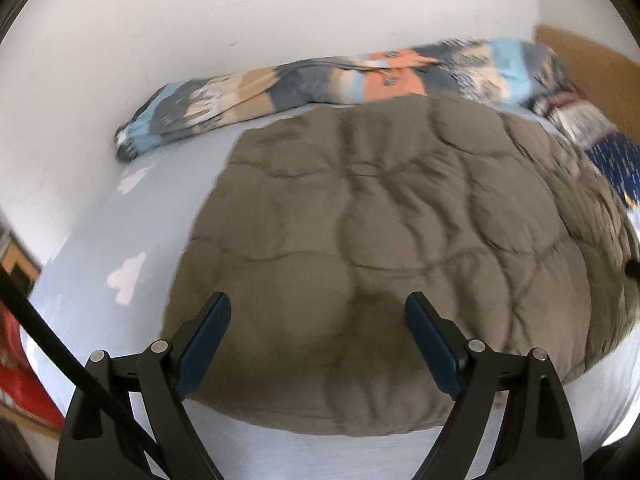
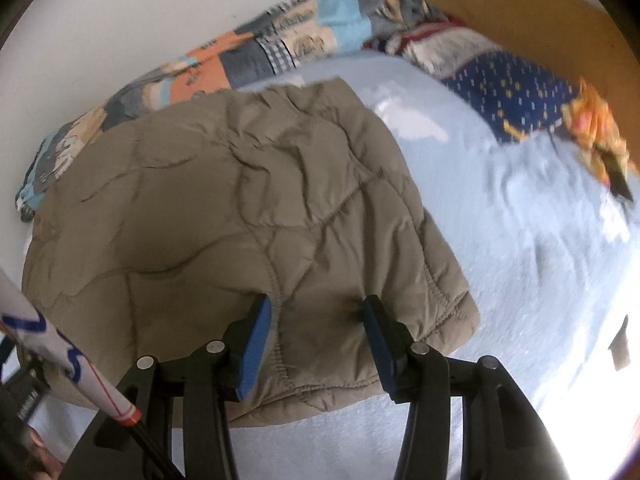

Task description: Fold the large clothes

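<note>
Daylight from the right blows out the sheet (image 2: 592, 280); both fisheye views show motion blur, bent edges and dark corners.

You are working in a bedroom at home. Ahead of your fingers (image 2: 256, 332) lies a bed with a pale blue sheet (image 2: 500, 240), and a plain white wall (image 1: 240, 20) runs along its far side. Beyond your fingertips a rolled patchwork blanket (image 1: 320, 76) lies against that wall. Ahead and to the right of them sit a navy patterned pillow (image 2: 516, 92) and a wooden headboard (image 2: 520, 12).
</note>
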A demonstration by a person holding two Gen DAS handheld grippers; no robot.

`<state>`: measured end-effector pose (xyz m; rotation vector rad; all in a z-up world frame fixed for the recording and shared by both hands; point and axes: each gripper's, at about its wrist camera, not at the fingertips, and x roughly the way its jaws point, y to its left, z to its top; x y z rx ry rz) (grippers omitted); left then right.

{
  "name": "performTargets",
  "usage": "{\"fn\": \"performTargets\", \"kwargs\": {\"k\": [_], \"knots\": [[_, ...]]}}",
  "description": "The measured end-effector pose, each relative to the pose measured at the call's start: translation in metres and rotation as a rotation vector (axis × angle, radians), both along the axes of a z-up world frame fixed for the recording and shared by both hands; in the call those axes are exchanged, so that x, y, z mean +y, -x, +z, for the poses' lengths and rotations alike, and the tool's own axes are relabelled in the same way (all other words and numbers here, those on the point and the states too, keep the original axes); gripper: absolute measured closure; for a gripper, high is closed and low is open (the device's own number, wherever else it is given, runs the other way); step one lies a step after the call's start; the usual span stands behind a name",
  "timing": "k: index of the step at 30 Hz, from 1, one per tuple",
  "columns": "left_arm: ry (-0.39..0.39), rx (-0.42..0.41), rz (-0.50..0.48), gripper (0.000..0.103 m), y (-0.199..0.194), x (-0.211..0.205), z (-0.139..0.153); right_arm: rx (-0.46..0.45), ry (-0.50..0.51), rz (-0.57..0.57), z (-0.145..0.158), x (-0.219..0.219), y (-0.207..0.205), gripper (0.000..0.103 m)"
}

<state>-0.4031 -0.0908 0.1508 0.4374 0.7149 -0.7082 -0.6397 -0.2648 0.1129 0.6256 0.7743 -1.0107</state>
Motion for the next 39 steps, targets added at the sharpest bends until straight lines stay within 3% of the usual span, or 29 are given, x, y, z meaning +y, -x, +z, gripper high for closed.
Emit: {"fn": "performTargets", "kwargs": {"k": [5,9,13,23,28,34,39], "knots": [[-0.019,0.116,0.132,0.015,-0.042,0.024,-0.013,-0.010,0.031,0.041,0.006,0.010,-0.007,0.051],[-0.018,0.205,0.154,0.015,-0.058,0.030,-0.026,-0.006,0.007,0.072,0.002,0.011,-0.016,0.051],[-0.032,0.162,0.143,0.015,-0.051,0.027,-0.023,0.027,-0.065,0.084,-0.018,0.003,-0.021,0.047],[0.006,0.114,0.094,0.015,-0.020,0.042,-0.008,-0.004,0.107,0.139,0.009,0.065,-0.008,0.045],[-0.079,0.173,0.088,0.015,-0.019,0.033,-0.032,0.050,0.139,0.212,-0.001,0.088,-0.019,0.045],[-0.081,0.136,0.083,0.015,-0.010,0.034,-0.029,0.060,0.093,0.202,-0.017,0.078,-0.019,0.045],[-0.045,0.128,0.065,0.015,0.006,0.043,-0.022,-0.013,0.124,0.175,0.000,0.085,-0.005,0.045]]}}
